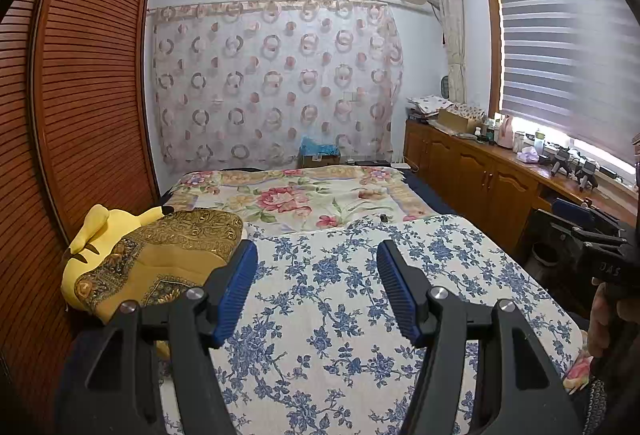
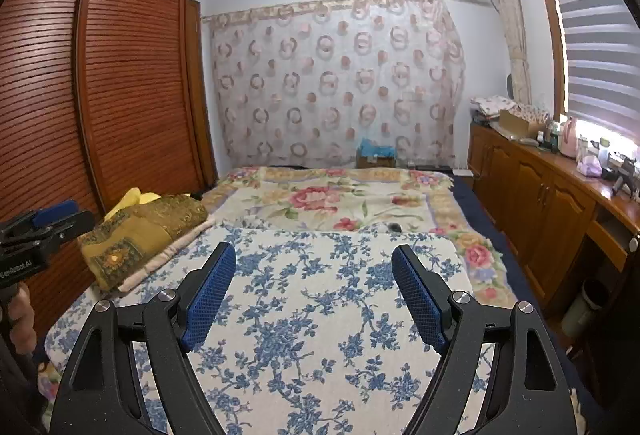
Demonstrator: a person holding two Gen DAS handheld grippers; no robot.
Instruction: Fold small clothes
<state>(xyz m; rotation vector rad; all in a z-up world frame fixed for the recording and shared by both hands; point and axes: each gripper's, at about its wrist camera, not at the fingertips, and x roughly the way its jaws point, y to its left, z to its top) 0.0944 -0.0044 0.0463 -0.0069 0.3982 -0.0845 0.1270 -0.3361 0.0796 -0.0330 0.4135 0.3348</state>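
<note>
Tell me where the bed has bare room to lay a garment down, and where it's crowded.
The blue-flowered cloth lies bare ahead of both open grippers, left gripper and right gripper. The rose-patterned blanket beyond it is nearly bare, save one small dark object. The left edge is crowded: folded gold blanket over a yellow plush.

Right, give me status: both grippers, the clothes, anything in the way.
Left gripper open, empty, above the blue-flowered cloth. Right gripper open, empty. No small garment visible. Folded yellow-brown blanket at the bed's left edge.
</note>
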